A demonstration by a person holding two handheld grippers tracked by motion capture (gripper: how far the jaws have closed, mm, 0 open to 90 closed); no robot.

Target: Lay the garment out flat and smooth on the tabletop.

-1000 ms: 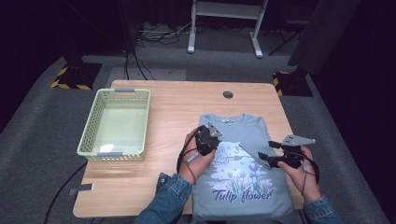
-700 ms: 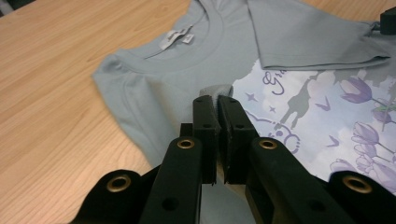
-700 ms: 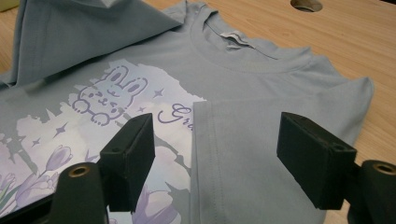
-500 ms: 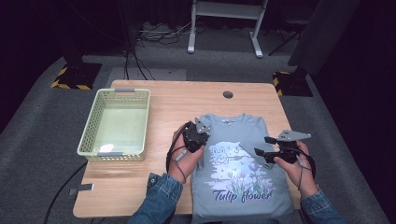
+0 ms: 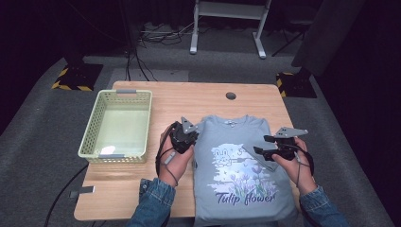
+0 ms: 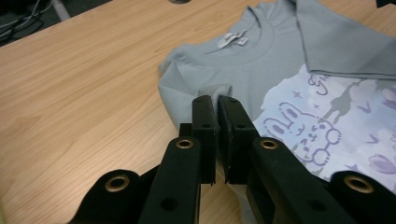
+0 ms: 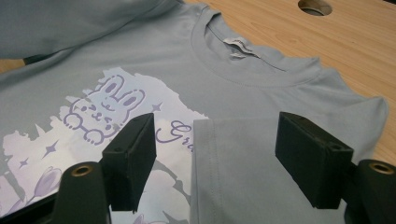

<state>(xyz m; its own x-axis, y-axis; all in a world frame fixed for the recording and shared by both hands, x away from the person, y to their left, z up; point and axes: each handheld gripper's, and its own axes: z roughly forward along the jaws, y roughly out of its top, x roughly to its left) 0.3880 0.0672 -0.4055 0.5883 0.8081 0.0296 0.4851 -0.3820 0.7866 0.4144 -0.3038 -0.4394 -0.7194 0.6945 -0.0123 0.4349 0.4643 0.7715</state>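
Lying on a wooden table (image 5: 142, 189), T-shirt (image 5: 241, 189), grey carpet (image 5: 42, 142), dark room

Right gripper (image 7: 215, 154) fingers (image 7: 130, 158) spread over folded sleeve (image 7: 233, 158) of grey T-shirt (image 7: 187, 79).

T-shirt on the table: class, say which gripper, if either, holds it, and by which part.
The left gripper is shut on a pinch of the T-shirt at its shoulder edge. The right gripper is open above a folded-in sleeve, holding nothing.
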